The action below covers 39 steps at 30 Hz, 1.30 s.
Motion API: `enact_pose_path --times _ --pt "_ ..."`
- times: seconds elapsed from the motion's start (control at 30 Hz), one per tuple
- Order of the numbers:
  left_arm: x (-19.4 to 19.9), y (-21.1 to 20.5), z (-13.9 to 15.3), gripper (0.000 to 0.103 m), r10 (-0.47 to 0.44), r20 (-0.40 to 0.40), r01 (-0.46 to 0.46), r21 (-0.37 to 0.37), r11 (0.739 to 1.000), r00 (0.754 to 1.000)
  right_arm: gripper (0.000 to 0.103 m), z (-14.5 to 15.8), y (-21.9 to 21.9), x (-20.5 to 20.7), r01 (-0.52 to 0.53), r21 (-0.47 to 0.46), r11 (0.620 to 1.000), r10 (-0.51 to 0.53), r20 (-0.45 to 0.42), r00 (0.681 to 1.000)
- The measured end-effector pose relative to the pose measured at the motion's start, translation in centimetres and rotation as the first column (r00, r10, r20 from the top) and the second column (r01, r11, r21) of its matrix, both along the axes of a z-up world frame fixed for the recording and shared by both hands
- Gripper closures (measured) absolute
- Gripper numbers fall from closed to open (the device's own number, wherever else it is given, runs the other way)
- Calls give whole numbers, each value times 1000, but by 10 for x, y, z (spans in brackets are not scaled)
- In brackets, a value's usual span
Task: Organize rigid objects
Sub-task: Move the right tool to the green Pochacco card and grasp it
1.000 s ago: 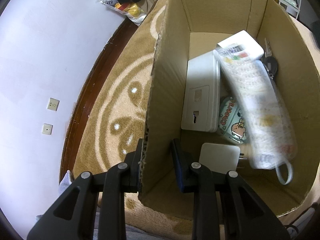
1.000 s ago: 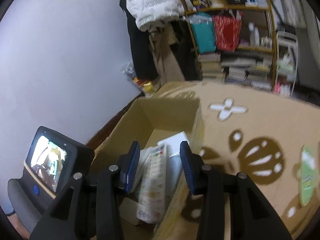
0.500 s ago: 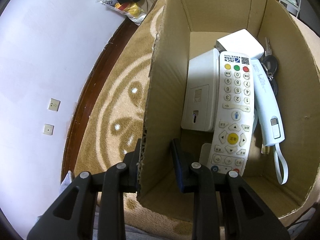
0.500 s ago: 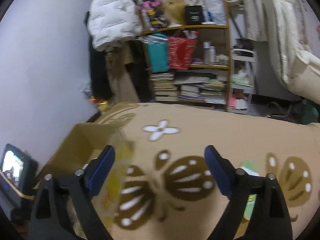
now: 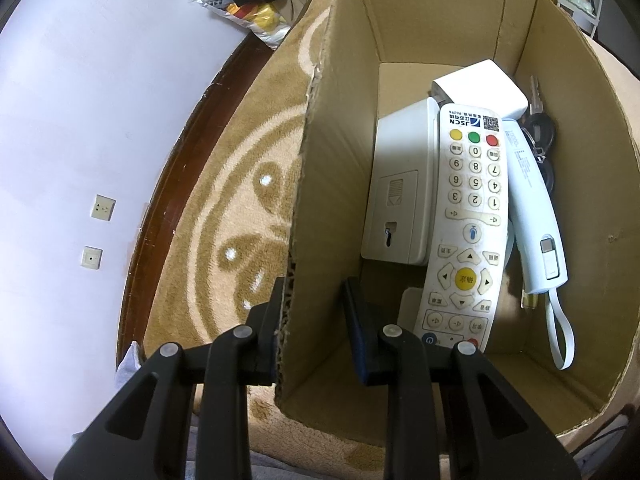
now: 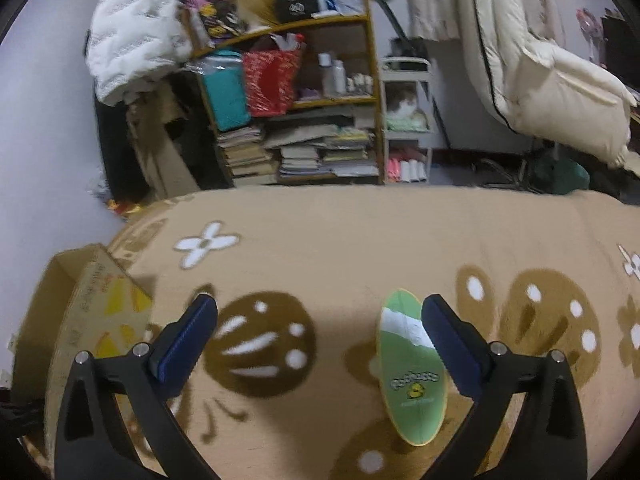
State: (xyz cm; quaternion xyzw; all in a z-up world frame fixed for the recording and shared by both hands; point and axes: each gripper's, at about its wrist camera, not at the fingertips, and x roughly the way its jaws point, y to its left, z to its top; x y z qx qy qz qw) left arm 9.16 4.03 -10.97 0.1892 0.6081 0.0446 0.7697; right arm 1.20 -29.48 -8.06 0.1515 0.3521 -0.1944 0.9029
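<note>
An open cardboard box (image 5: 336, 160) stands on the patterned rug. My left gripper (image 5: 316, 320) is shut on the box's left wall, one finger outside and one inside. Inside lie a white remote (image 5: 468, 220) with coloured buttons, a white flat device (image 5: 400, 188), a white adapter block (image 5: 480, 88), a pale blue device with a loop strap (image 5: 532, 216) and keys (image 5: 540, 132). In the right wrist view the box (image 6: 80, 312) is at the left. My right gripper (image 6: 320, 336) stands wide open above the rug, and a green oval case (image 6: 412, 372) lies just inside its right finger.
The tan rug (image 6: 360, 240) spreads across the floor. A cluttered bookshelf (image 6: 300, 120) with stacked books, a small white cart (image 6: 406, 120) and hanging bedding (image 6: 540, 60) line the far side. A wall with two sockets (image 5: 100, 228) and a dark wooden floor strip run left of the box.
The white remote dropped into the box and lies still on the other items. My right gripper opened wide and swung right, away from the box, to the green oval case.
</note>
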Motion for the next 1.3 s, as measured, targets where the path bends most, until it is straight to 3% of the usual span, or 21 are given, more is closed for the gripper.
enact_pose_path --times 0.27,0.43,0.67,0.8,0.93,1.07,1.17,1.3 --pt "-1 0 0 77 -5 2 5 6 1000 1000 0 -45 -15 1 83 36 996 -79 -96 992" --pt "-1 -2 -1 77 -7 2 7 10 1000 1000 0 -55 -16 4 76 -4 997 -76 -147 986" --pt "-3 -4 -1 77 -11 3 11 14 1000 1000 0 -69 -27 3 118 14 993 -114 -189 975" --pt "-4 -6 -1 77 -15 5 15 19 1000 1000 9 -80 -34 1 139 55 989 -124 -213 969" --pt "-5 -7 0 77 -16 6 16 22 1000 1000 10 -84 -36 2 141 81 987 -120 -225 967" --pt "-6 -9 0 77 -18 6 18 25 1000 1000 24 -84 -35 -2 160 75 984 -140 -219 966" --pt "-6 -9 0 77 -19 6 19 26 999 1000 44 -80 -33 -4 159 66 985 -143 -205 968" --pt "-6 -9 -1 77 -19 6 18 25 1000 1000 44 -73 -31 -3 140 74 987 -125 -176 976"
